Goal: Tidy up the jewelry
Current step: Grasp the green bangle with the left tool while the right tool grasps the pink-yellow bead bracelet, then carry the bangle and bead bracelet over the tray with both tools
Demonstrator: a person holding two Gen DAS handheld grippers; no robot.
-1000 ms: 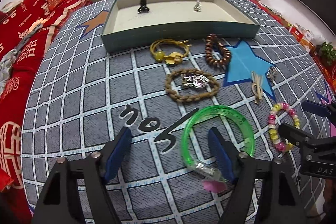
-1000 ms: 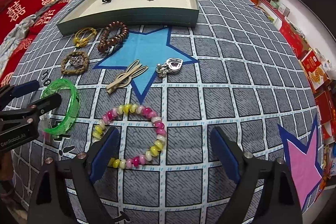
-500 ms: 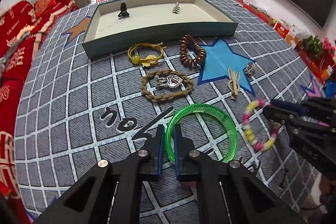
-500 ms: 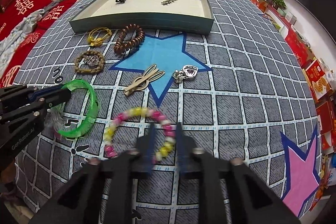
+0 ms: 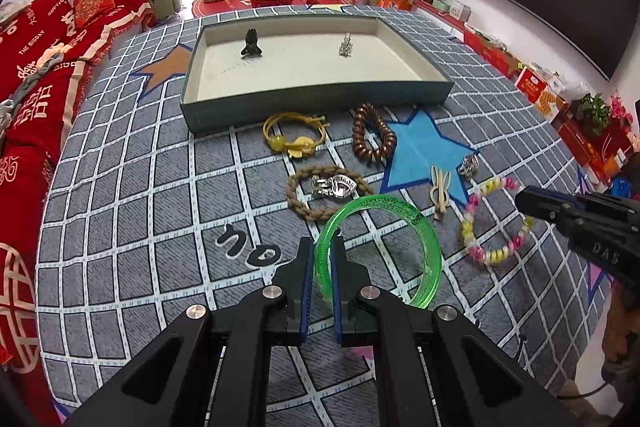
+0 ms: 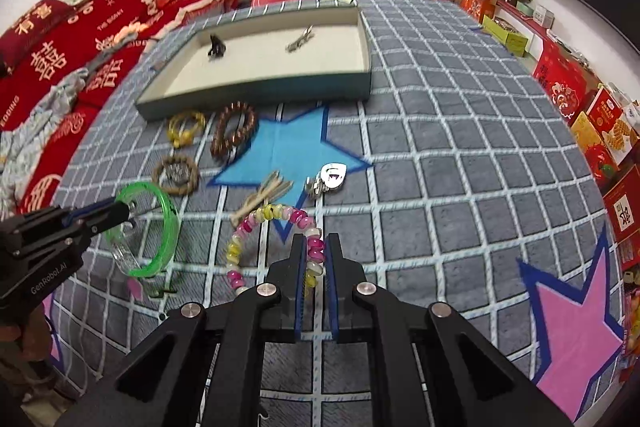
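Green bangle [image 5: 380, 247] is pinched by our left claw [image 5: 322, 267] on its near-left rim, lifted and tilted above the worktop [image 5: 140, 187]. Beaded bracelet [image 6: 272, 243] hangs clamped in our right claw [image 6: 314, 263] at its near-right arc. Both claws are clenched on their pieces.

Key relation: the tray [image 5: 312, 109] lies at 12 o'clock from both claws, well apart, its long axis running 9-to-3 across our path. From the right wrist view it sits nearer 11 o'clock. Left claw looks marginally nearer to it. We judge the next move is a forward carry over the loose pieces between claw and tray, then clearing the near wall.

Materials:
- Bangle: rigid translucent plastic ring, should hold shape.
- Beaded bracelet: glossy pink, yellow and white beads on a flexible loop; it sags and may swing.
- Tray: shallow, teal walls, cream floor; holds a black clip [image 5: 251, 45] and a silver clip [image 5: 346, 45].

Loose on the worktop between us and the tray:
- yellow cord bracelet [image 5: 296, 137]
- brown coil band [image 5: 372, 139]
- braided loop [image 5: 326, 197] around a silver heart charm [image 5: 336, 185]
- beige hair clip [image 5: 440, 189]
- small silver charm [image 5: 469, 166]

Worktop cover is grey grid fabric with a blue star [image 5: 424, 147].
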